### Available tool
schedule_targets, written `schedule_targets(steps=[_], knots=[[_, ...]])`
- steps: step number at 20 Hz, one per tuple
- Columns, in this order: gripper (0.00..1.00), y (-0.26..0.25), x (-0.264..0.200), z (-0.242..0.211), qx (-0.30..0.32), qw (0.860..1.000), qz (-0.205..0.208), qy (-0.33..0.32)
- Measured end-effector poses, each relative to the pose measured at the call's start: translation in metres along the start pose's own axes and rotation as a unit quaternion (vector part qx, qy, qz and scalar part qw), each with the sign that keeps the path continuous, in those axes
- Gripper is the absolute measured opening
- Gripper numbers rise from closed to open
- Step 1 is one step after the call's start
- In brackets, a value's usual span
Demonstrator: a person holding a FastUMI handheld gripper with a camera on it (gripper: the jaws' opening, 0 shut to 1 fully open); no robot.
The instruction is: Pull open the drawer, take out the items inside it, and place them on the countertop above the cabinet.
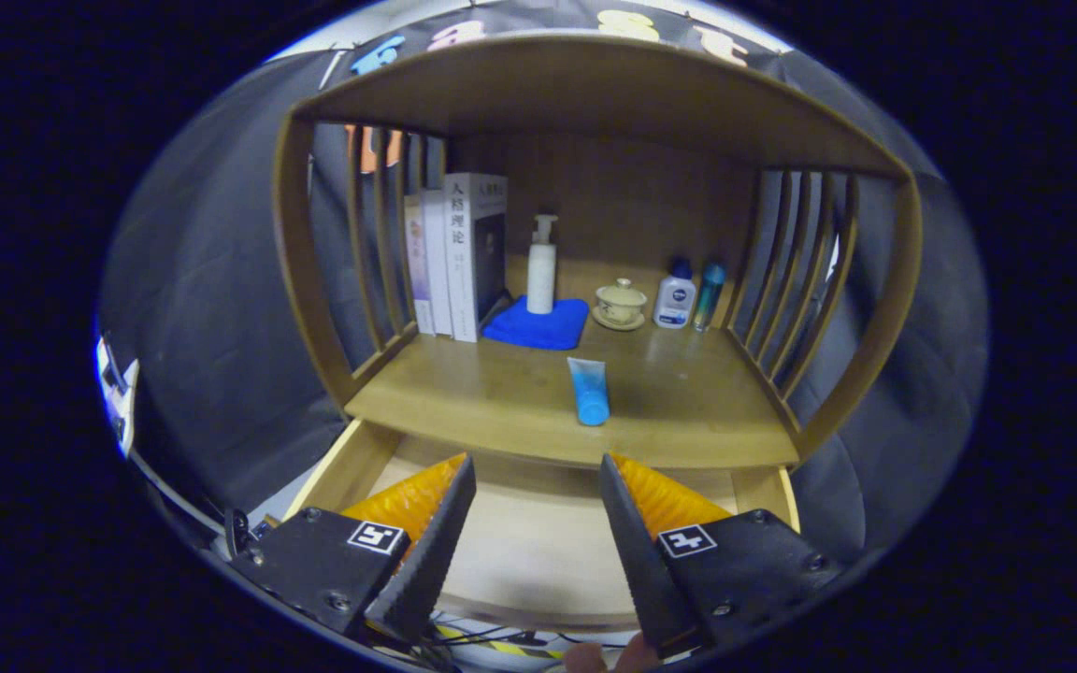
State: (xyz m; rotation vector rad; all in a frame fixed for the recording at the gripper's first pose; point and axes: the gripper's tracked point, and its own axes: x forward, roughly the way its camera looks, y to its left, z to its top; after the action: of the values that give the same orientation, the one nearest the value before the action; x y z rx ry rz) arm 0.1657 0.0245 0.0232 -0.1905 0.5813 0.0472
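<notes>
Tube (588, 392) lies lengthwise on the countertop (501, 393), cap toward the wide-spread, empty fingers (450, 523).

One drawer (538, 542) stands pulled open under the worktop (501, 393), and one gripper (537, 467) hovers over it with two fingers (436, 533) spread apart on nothing.

On the worktop:
- One blue tube (589, 393), near the front edge.
- Three books (459, 257), upright at ten o'clock from the tube.
- One blue cloth (538, 324).
- One white pump bottle (541, 266), on that cloth.
- One lidded cup (620, 301) on one saucer (618, 322).
- Two small bottles at two o'clock from the tube: one white (676, 296), one teal (709, 294).
</notes>
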Motion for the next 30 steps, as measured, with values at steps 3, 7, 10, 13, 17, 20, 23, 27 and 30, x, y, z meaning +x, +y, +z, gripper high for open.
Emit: schedule_targets(steps=[3,7,10,13,17,20,23,27,30], knots=[[0.88,0.013,-0.027,-0.017,-0.004,0.999,0.007,-0.034],[0.99,0.018,-0.055,-0.041,0.001,0.997,-0.004,-0.082],[1.00,0.017,-0.065,-0.060,0.025,0.992,-0.015,-0.122],[1.00,0.024,-0.069,-0.079,0.044,0.987,-0.008,-0.156],[1.00,0.020,-0.067,-0.120,0.052,0.982,-0.024,-0.182],[1.00,0.014,-0.058,-0.154,0.042,0.980,-0.046,-0.188],[1.00,0.006,-0.045,-0.186,0.042,0.982,-0.060,-0.174],[1.00,-0.002,-0.024,-0.217,0.062,0.985,-0.062,-0.147],[1.00,-0.005,-0.010,-0.223,0.060,0.986,-0.063,-0.140]])
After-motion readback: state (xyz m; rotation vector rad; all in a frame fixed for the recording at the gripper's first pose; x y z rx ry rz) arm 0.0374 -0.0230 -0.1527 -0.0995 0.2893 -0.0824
